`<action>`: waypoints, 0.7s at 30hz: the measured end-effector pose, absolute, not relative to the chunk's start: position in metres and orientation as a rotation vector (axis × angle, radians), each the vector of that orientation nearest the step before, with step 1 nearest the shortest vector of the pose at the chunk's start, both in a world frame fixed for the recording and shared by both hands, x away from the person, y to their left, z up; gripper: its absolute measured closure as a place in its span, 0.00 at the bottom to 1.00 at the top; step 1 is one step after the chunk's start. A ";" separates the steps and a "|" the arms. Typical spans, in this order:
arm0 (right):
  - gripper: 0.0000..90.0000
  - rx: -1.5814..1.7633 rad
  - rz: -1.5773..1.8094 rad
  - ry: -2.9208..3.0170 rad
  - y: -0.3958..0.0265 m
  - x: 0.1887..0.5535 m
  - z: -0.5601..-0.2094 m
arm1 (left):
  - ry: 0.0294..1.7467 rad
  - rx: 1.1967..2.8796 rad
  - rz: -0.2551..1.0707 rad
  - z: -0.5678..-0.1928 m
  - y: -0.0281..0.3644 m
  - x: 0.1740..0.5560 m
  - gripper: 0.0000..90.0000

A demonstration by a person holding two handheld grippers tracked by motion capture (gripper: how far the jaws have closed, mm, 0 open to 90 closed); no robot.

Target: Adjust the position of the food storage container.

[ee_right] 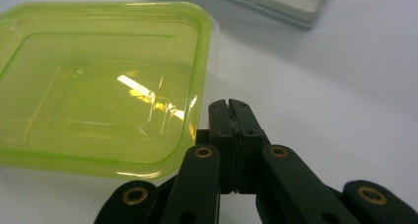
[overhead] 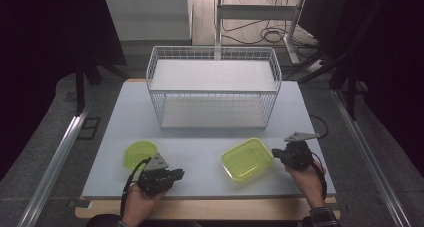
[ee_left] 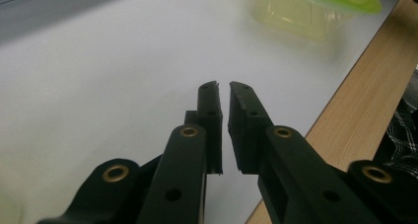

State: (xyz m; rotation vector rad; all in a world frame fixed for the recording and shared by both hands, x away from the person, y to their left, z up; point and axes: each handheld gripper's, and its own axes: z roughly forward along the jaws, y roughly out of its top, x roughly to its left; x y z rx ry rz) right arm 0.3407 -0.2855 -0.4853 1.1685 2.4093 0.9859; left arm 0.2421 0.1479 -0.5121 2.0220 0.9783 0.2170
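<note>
A rectangular translucent green container [overhead: 247, 158] lies on the white table [overhead: 125, 117], front right of centre. My right gripper [overhead: 274, 152] points left at its right edge; in the right gripper view the jaws [ee_right: 230, 103] are shut with nothing between them, tips just beside the container's rim [ee_right: 98, 86]. A small round green bowl [overhead: 139, 153] sits at the front left. Just in front of it, my left gripper [overhead: 180, 174] points right. Its jaws [ee_left: 223, 86] stand almost together with only a sliver of gap and hold nothing. The container [ee_left: 305, 9] lies farther ahead of them.
A white wire basket [overhead: 150, 78] with two levels stands at the back centre of the table; its base edge [ee_right: 276, 2] shows beyond the container. A wooden strip [overhead: 210, 208] borders the table's near edge and runs close beside the left gripper [ee_left: 365, 95].
</note>
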 end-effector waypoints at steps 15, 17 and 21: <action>0.98 1.031 1.059 2.548 -0.241 0.309 -0.490 | 1.000 2.026 0.222 -0.512 0.156 0.239 0.92; 0.98 1.020 1.076 2.565 -0.235 0.306 -0.491 | 0.999 2.028 0.223 -0.512 0.156 0.239 0.92; 0.97 0.965 1.062 2.590 -0.224 0.300 -0.491 | 0.992 2.042 0.229 -0.513 0.154 0.239 0.92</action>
